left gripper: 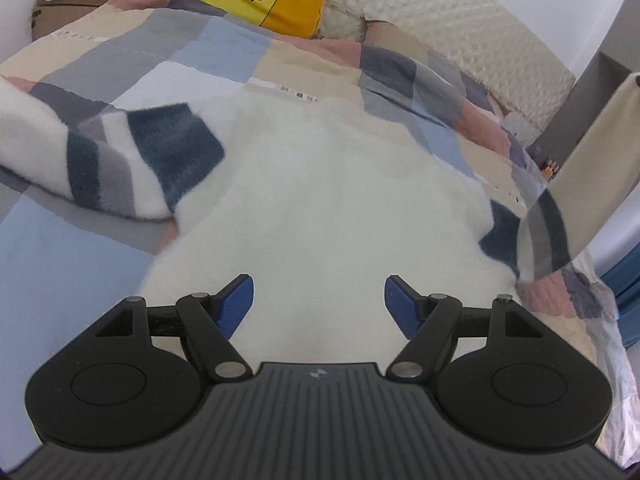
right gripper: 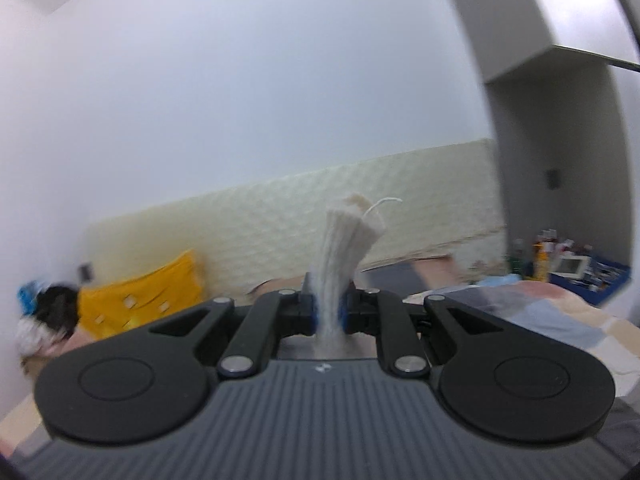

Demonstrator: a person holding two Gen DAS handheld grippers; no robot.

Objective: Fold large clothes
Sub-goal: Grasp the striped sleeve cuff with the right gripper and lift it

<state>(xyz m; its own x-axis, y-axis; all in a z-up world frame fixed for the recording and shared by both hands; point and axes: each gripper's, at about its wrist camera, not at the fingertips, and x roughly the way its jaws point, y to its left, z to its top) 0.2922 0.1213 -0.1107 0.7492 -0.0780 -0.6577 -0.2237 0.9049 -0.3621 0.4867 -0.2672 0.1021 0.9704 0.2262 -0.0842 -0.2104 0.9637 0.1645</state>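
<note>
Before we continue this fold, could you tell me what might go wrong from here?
The right gripper pinches only the ribbed cuff, so the raised sleeve could slip free. The left gripper is open above the sweater, so nothing pins it and the pull may drag it across the quilt.

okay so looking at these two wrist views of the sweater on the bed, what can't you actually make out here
- Sweater, left wrist view: its near hem is hidden behind the left gripper.
- Lifted sleeve, left wrist view: blurred, top cut off by the right edge.
- Cuff, right wrist view: the right gripper hides everything below the pinch.
- Shelf clutter, right wrist view: too small and blurred.
</note>
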